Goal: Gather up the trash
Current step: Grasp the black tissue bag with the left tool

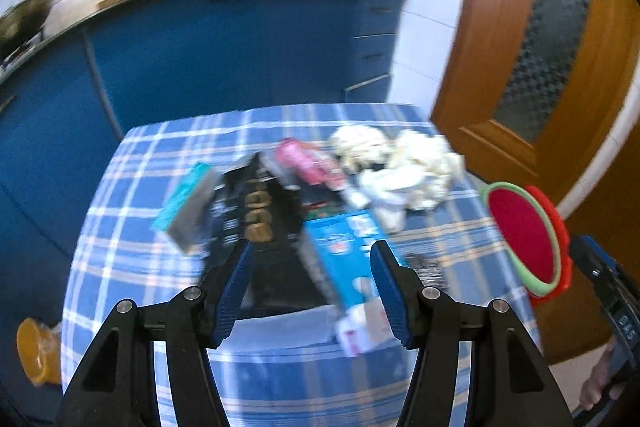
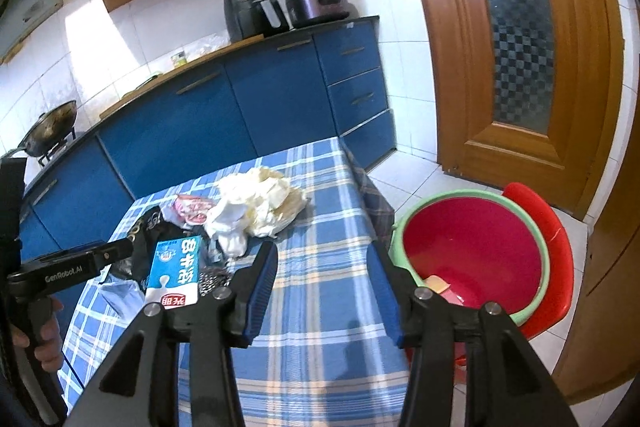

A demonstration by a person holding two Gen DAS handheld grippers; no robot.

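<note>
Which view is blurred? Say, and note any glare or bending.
Left wrist view: motion blur smears the trash pile and checked tablecloth. Right wrist view: sharp, milk carton print readable; sun glare on wall tiles; fisheye bends the door.

table [image 2: 320,307], blue plaid cloth | on it: milk carton [image 2: 176,267], crumpled tissues [image 2: 264,203], black bag [image 1: 260,211], pink wrapper [image 1: 308,163]

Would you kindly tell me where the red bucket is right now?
The red bucket sits on a red stool off the table's right edge in the right wrist view, near the wooden door, just beyond the right gripper.
</note>
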